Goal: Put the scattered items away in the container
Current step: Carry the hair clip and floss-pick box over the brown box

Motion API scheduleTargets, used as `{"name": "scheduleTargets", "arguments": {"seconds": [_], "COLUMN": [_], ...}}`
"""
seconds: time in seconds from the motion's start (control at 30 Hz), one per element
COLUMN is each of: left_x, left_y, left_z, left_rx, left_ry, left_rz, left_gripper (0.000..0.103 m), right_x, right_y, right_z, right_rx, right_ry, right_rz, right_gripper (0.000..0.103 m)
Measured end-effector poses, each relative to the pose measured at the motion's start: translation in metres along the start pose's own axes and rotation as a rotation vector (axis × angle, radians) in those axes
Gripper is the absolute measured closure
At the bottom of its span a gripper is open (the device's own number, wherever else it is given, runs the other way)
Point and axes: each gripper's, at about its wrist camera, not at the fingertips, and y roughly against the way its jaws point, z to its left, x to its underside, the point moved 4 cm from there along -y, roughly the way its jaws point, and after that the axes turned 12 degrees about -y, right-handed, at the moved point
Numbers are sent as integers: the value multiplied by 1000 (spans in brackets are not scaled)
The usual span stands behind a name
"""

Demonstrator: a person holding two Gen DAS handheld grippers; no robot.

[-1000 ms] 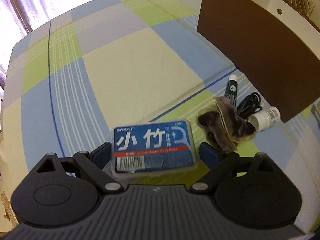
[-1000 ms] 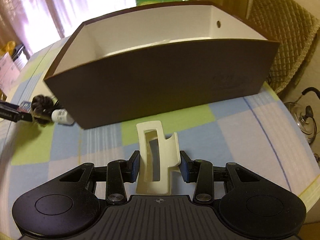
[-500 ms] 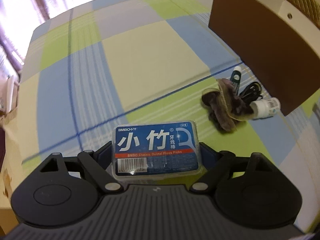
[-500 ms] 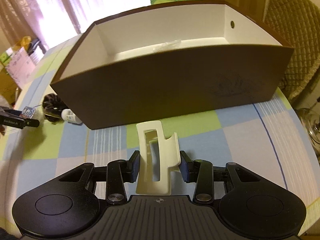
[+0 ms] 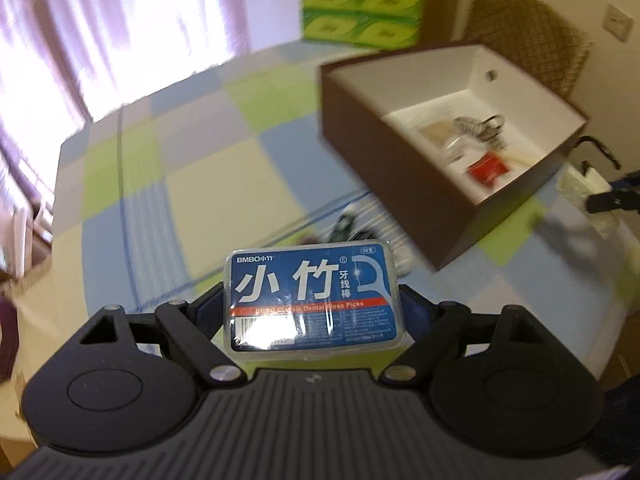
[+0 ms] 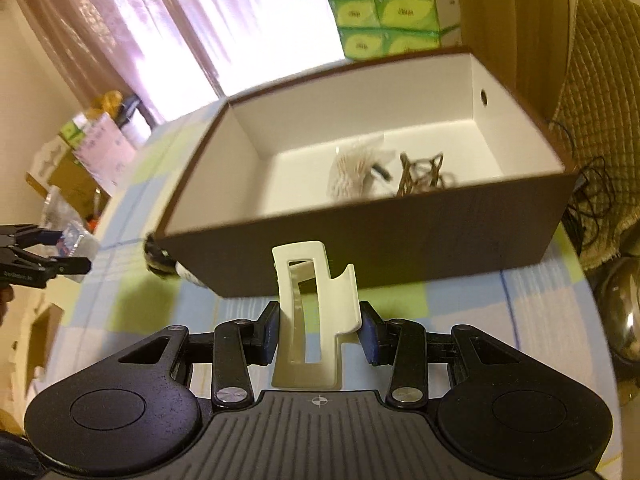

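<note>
left gripper (image 5: 314, 308): clamped on blue floss pick box (image 5: 312, 300), white lettering
right gripper (image 6: 320, 330): clamped on cream hair claw clip (image 6: 314, 316)
container (image 6: 400, 236): brown outside, white inside

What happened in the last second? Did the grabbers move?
Both rose. The left gripper lifted the floss pick box off the tablecloth; the right gripper raised the white hair clip. Both views now look down into the brown box. Both grips stayed shut; nothing dropped in yet.
</note>
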Motion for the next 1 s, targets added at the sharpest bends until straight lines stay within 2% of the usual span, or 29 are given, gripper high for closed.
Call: {"name": "scheduleTargets", "arguments": {"seconds": [0.17,0.3,0.4,0.53,0.7,1.0], "left_x": [-50,-83,-101,-127,-155,-182], "left_y": [5,2,5,17,19,-11], "left_z": [-29,-41,-39,-20,1,-22], "left_rx": [38,52,36,-23,-62,-3], "left_ry": [-67,-93,-88,-68,-50,-103], "left_rz": [-80,-113,-137,-170,-184,-147], "left_gripper": [19,18,18,18,18,18], "right_x": [-34,-62,-83,-107,-133,-164], "right_y": [26,37,43,49,41,18], "right_z": [-13,-26,-33,-40,-43,-52], "right_rx": [-52,-70,-84,-109,-124,-120], "right_ry": [1,16,33,62,112,151], "right_rz": [-55,-96,-124,-156,-169,-137], "right_gripper": [60,60,60,60,60,60]}}
